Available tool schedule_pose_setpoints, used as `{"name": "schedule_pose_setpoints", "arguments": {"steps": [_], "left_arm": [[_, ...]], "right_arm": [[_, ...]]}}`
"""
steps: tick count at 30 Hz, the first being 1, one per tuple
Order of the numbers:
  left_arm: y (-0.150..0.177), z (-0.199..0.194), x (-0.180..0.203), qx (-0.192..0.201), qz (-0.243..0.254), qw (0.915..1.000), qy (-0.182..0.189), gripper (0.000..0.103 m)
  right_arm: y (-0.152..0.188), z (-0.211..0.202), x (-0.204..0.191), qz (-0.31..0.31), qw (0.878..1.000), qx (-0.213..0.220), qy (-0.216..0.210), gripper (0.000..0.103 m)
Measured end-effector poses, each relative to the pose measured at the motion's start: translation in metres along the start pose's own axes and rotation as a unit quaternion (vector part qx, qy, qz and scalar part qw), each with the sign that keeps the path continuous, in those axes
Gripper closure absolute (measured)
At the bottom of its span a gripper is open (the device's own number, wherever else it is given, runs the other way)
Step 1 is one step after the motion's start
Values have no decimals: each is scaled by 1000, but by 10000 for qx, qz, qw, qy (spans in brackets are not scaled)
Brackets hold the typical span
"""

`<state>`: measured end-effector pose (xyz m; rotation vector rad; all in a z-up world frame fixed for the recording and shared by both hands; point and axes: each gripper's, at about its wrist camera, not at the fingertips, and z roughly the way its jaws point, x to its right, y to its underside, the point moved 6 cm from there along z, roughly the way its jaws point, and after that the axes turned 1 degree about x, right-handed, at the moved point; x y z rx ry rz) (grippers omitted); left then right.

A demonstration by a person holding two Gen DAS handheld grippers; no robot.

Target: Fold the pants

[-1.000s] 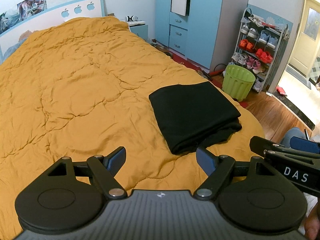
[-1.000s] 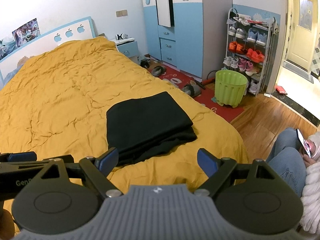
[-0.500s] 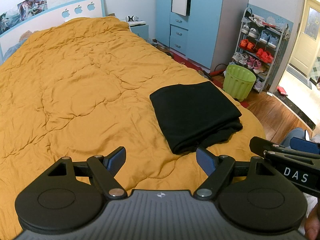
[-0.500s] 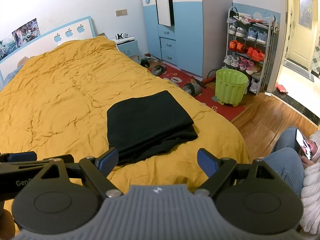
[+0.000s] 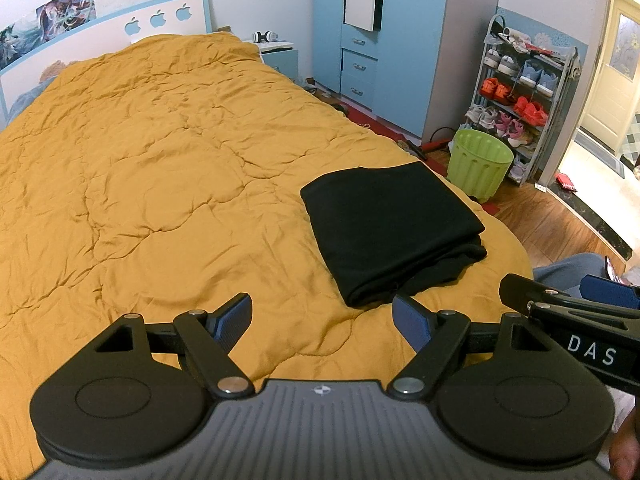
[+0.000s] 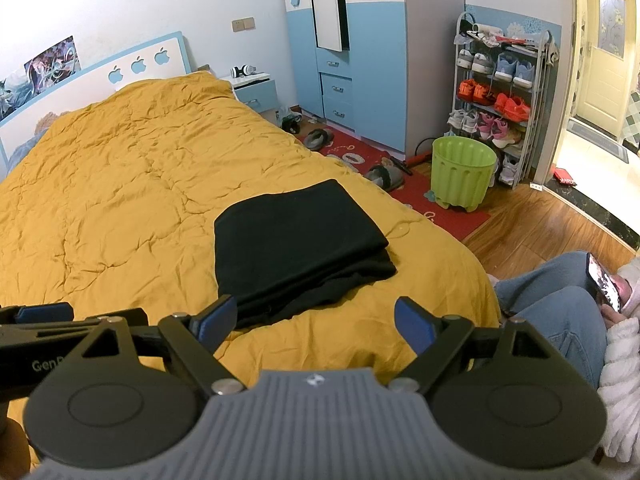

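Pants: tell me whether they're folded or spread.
Folded. The pants lie as a compact black rectangle with stacked layers at the near edge, on the quilt.

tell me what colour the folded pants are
Plain black. The pants show best in the right wrist view, lying on the mustard quilt.

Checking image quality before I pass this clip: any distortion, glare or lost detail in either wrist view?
Left wrist view: strong fisheye bend, doorway bright, folded black pants sharp but nearly featureless. Right wrist view: same curvature, wardrobe edges bow, dark vignette corners, phone screen glows; no motion blur.
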<state>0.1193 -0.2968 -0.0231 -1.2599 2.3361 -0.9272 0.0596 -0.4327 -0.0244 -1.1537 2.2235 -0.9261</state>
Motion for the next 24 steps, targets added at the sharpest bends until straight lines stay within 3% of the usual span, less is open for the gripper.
{"name": "schedule_pose_setpoints", "arguments": {"steps": [24], "left_arm": [[2, -2, -5, 55, 14, 10000, -28, 10]], "right_arm": [[1, 0, 0, -1, 10000, -18, -16, 21]]}}
